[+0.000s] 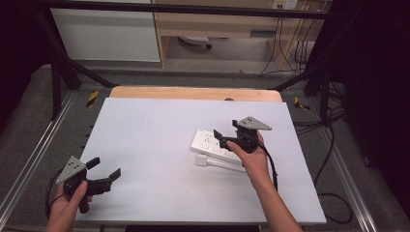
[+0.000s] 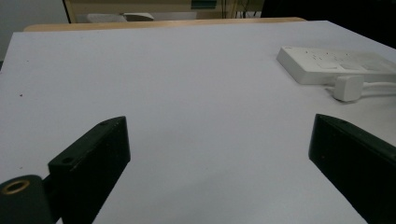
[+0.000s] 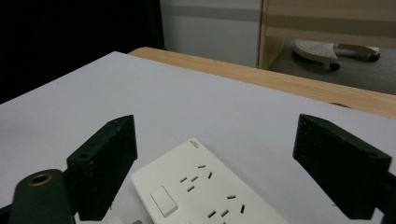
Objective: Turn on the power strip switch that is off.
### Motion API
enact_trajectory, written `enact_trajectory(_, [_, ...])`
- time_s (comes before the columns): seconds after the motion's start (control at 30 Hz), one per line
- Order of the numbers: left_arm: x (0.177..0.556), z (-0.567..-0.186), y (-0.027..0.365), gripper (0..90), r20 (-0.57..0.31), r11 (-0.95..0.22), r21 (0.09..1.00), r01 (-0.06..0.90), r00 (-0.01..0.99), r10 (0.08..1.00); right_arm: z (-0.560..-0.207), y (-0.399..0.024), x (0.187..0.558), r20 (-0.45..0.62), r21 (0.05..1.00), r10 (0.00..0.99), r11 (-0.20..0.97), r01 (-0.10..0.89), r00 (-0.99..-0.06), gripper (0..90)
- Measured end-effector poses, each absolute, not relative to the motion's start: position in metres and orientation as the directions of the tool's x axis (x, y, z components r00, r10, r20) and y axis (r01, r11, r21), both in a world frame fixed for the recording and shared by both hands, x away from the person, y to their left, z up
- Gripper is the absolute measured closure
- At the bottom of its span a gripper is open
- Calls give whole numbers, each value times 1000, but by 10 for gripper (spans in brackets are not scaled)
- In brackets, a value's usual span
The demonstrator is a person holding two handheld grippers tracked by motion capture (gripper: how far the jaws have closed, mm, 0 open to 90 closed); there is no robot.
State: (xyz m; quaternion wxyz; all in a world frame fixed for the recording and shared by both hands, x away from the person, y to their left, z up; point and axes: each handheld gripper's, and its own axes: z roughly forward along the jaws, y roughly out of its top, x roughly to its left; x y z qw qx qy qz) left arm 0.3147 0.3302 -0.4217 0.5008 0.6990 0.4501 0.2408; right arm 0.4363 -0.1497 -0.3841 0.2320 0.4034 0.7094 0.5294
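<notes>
My right gripper (image 1: 227, 135) has its jaws spread wide, with nothing between them, just above the near end of the white power strip (image 3: 205, 186). A white plug (image 2: 348, 87) lies just beside the strip, its cable trailing off. My left gripper (image 1: 104, 166) is open too, empty, well apart from the strip at my near corner. Under both lies a pale sheet (image 1: 159, 145) on a wooden table (image 1: 193, 93). Beyond are a grey floor (image 1: 212, 77), shelving and dangling cables.
</notes>
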Motion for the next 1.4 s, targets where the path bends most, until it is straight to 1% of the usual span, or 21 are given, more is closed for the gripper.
enact_trajectory(0.17, [315,-422,330,56,-114,-94,917,388,479,870,-384,-146,439,101,933,815,122,339,-570,89])
enact_trajectory(0.43, [315,-422,330,56,-114,-94,917,388,480,870,-386,-140,443,102,928,814,129,349,-572,83])
enact_trajectory(0.6, [315,-422,330,56,-114,-94,917,387,480,870,-390,-134,447,100,928,816,129,348,-570,139])
enact_trajectory(0.93, [315,-422,331,56,-112,-95,917,386,482,869,-396,-124,452,101,923,816,136,359,-570,202])
enact_trajectory(1.3, [315,-421,332,56,-110,-96,919,383,481,870,-401,-117,455,105,913,813,149,379,-572,210])
enact_trajectory(1.4, [315,-421,331,56,-108,-100,918,384,483,869,-403,-115,456,102,911,810,157,381,-578,235])
